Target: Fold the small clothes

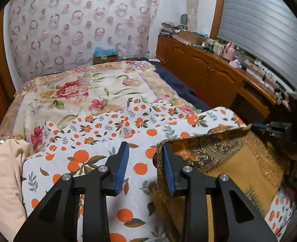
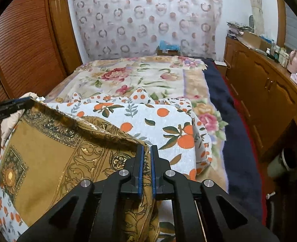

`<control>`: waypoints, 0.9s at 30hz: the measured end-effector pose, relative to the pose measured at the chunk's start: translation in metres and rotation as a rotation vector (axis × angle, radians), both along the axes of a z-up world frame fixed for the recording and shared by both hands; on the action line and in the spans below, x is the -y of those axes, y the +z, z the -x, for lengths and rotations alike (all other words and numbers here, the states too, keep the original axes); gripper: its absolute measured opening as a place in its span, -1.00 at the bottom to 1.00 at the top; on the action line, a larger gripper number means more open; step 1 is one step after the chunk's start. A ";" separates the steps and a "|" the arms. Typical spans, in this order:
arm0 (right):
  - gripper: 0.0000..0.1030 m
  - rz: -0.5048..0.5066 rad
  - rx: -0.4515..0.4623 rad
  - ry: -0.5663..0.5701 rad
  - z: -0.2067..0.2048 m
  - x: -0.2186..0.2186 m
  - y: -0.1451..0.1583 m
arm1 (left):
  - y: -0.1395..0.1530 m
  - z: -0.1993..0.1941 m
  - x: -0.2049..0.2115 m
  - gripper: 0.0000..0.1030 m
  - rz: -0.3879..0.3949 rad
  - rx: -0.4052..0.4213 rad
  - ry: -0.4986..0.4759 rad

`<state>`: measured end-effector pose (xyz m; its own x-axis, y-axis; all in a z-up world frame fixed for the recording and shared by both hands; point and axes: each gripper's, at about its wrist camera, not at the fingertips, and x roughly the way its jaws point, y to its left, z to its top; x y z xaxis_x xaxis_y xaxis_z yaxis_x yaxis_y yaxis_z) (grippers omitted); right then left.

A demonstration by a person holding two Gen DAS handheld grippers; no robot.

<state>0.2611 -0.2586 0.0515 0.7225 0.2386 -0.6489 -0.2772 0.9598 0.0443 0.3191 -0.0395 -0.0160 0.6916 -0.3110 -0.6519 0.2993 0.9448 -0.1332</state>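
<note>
A golden-brown patterned cloth (image 1: 229, 161) lies partly lifted on the orange-print sheet (image 1: 100, 161). In the left wrist view my left gripper (image 1: 145, 147) stands open. The cloth's near edge touches the right finger's blue pad (image 1: 168, 171), while the left pad is clear of it over the sheet. In the right wrist view my right gripper (image 2: 146, 149) is shut on a bunched corner of the same cloth (image 2: 47, 151), which hangs down between the pads. The right gripper (image 1: 269, 127) also shows at the cloth's far corner, and the left gripper (image 2: 13, 105) shows at the opposite corner.
Under the sheet a floral blanket (image 1: 78, 88) covers the bed. A beige garment (image 1: 3, 171) is heaped at the left. A dark blue cover (image 2: 229, 121) lines the bed's right side, beside a wooden cabinet (image 2: 269, 92) with bottles on top. A slatted wooden door (image 2: 25, 40) stands left.
</note>
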 end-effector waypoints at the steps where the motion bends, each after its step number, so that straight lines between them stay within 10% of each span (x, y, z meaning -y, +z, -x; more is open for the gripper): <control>1: -0.92 0.003 -0.001 -0.002 0.000 0.000 0.002 | 0.002 0.000 -0.001 -0.13 0.022 0.001 -0.008; 7: -0.92 -0.010 0.003 -0.009 -0.002 0.003 0.007 | 0.009 -0.001 0.005 -0.02 0.064 -0.027 -0.088; 11: -0.36 0.002 0.023 -0.045 0.000 0.003 0.012 | 0.008 0.013 0.008 0.59 0.096 -0.029 -0.121; 17: 0.01 0.004 0.053 -0.039 0.028 0.004 0.022 | -0.002 0.037 0.001 0.59 0.062 -0.073 -0.093; 27: 0.04 -0.020 -0.028 -0.038 0.095 0.013 0.009 | -0.035 0.071 0.008 0.59 0.008 -0.157 -0.113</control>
<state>0.1665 -0.2720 0.0608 0.7131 0.2246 -0.6641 -0.2392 0.9684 0.0707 0.2479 -0.0477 -0.0514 0.5421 -0.3865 -0.7462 0.3785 0.9051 -0.1938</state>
